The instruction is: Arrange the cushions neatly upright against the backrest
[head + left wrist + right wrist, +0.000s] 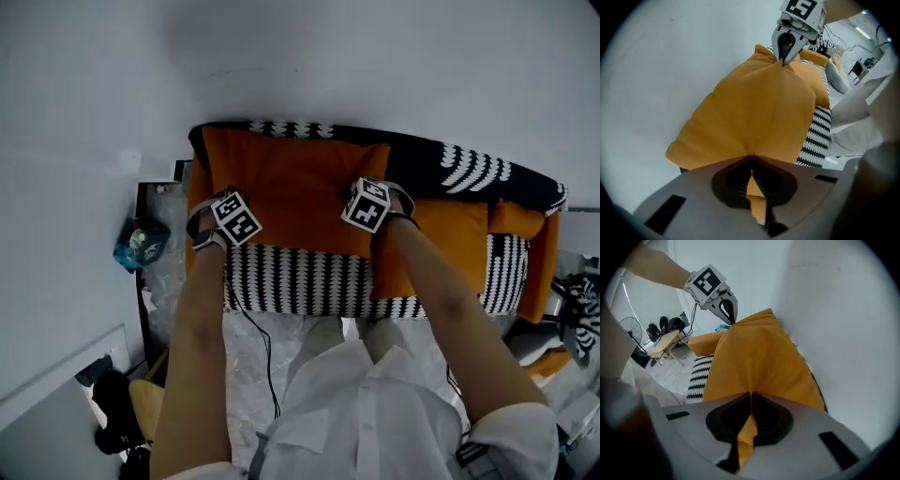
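A large orange cushion (pixel 291 183) stands on the black-and-white patterned sofa (pixel 309 281), its far edge at the backrest (pixel 469 164) and the white wall. My left gripper (pixel 223 223) is shut on the cushion's near left corner, and my right gripper (pixel 370 208) is shut on its near right corner. In the left gripper view, orange fabric (pixel 759 108) is pinched between my jaws (pixel 751 171), with the right gripper (pixel 783 56) at the other corner. The right gripper view shows the cushion (pixel 754 362) in my jaws (pixel 750 406) and the left gripper (pixel 730 317) beyond. A second orange cushion (pixel 450 239) lies to the right.
An orange armrest (pixel 541 272) closes the sofa's right end. A dark side shelf with a blue-green packet (pixel 141 242) stands left of the sofa. A black cable (pixel 262 356) trails over the marble floor. A wooden stool (pixel 663 345) and a fan (pixel 630 326) stand further off.
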Available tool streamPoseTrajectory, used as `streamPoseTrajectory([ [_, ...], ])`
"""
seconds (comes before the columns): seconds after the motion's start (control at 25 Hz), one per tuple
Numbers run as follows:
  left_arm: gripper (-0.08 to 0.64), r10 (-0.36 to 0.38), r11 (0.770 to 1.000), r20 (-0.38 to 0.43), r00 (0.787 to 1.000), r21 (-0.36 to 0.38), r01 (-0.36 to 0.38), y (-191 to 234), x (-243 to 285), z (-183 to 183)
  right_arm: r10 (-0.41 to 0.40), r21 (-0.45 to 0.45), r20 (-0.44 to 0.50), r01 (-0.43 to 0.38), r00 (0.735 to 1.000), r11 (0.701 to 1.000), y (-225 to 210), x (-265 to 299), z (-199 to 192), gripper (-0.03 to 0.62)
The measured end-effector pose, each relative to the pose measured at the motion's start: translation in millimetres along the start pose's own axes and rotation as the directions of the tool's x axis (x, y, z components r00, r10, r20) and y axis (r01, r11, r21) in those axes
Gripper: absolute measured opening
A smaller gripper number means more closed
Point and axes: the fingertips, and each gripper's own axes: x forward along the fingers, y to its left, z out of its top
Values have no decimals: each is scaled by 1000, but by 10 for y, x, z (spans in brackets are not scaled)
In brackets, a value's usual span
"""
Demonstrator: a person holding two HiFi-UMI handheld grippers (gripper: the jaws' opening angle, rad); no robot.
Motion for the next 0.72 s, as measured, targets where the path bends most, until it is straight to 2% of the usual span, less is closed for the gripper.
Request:
streamPoseTrajectory([
  [0.12, 15, -24, 999, 6, 1000, 36, 23, -43, 312, -38, -27, -20, -60, 26, 998, 999, 8, 343, -157, 14],
  [0.36, 17, -73, 997, -8, 997, 16, 73, -456, 834, -127, -76, -55, -154, 68, 985, 996, 116, 721, -442, 15],
  [0.48, 17, -64, 998, 3, 998, -18, 64, -449, 927, -139, -64, -51, -163, 57, 985, 997, 127, 775, -469, 17],
  [0.72, 42, -97, 995, 9, 995, -22, 97, -361, 941, -75, -57, -18, -160, 55, 985, 998, 119, 767, -482, 27],
])
